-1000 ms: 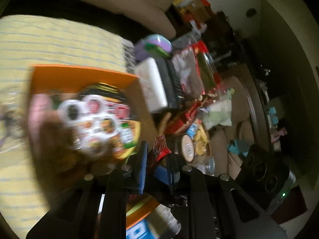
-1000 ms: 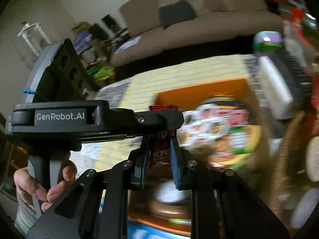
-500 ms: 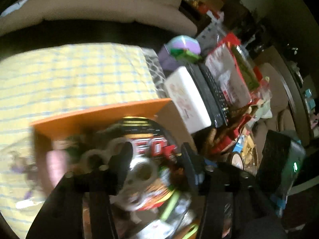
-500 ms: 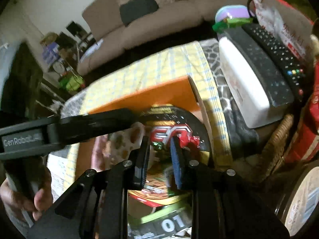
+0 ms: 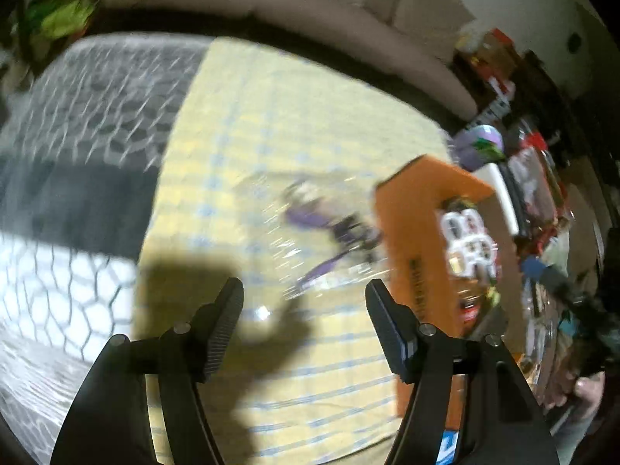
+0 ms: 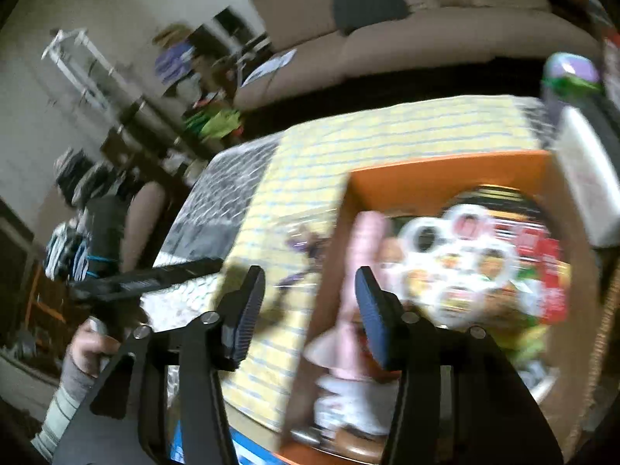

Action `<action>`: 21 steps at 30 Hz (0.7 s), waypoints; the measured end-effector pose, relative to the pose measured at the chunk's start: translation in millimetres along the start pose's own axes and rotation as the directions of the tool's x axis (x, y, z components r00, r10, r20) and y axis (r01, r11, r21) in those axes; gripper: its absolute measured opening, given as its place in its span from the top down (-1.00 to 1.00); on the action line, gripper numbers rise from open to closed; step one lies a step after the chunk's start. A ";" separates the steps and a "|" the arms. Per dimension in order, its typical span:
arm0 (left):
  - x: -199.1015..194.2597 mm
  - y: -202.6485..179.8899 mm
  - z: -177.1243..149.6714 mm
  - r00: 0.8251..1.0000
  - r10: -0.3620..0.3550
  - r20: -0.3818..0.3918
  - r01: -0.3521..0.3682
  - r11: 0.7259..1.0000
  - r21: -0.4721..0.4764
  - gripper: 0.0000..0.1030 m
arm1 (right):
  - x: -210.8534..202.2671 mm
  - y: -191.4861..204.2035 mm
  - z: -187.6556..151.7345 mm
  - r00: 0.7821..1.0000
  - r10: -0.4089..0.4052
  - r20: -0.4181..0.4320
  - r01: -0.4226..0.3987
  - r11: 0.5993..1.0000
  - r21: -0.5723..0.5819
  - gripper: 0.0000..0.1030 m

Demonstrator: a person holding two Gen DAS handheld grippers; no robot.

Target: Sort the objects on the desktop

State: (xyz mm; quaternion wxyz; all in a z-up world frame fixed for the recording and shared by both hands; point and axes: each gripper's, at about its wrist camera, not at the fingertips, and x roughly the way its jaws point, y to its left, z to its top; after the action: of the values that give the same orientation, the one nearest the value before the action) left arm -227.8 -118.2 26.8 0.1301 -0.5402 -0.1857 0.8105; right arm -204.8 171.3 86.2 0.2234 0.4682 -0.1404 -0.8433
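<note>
Left gripper (image 5: 304, 310): jaws held wide apart, nothing gripped, hung over the yellow checked cloth (image 5: 271, 135). Right gripper (image 6: 310, 302): jaws likewise apart and empty, set at the orange box (image 6: 438, 170) wall. Clear bag with purple items (image 5: 329, 240): laid on the cloth just beside the box, likely next. Risk judged: slippery film may be pinched poorly and dropped. Obstruction: box wall close alongside; white case (image 6: 589, 178) and snack clutter crowded beyond

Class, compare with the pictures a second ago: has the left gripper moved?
Yes. The left gripper swung left, off the orange box and over the yellow cloth; it is open and empty.
</note>
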 end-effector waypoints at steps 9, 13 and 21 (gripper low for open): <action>38.0 56.2 -31.8 0.970 -0.238 -0.054 0.227 0.961 -0.157 -0.31 | 93.2 55.8 13.5 0.989 -0.058 -0.138 0.054 0.998 -0.034 -0.08; 38.4 74.5 -31.9 0.947 -0.321 0.002 0.312 0.918 -0.243 -0.32 | 134.7 51.7 8.1 0.972 -0.142 -0.187 0.140 0.990 -0.023 -0.07; 56.1 77.0 -32.2 0.918 -0.396 0.024 0.382 0.868 -0.318 -0.37 | 182.2 27.7 0.8 0.927 -0.233 -0.292 0.251 0.968 0.025 0.03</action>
State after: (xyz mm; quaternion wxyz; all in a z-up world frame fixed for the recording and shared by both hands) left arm -220.3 -159.0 -64.8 0.2061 -0.5223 -0.4152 0.7158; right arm -282.8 54.8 -33.4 0.1210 0.6060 -0.0739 -0.7827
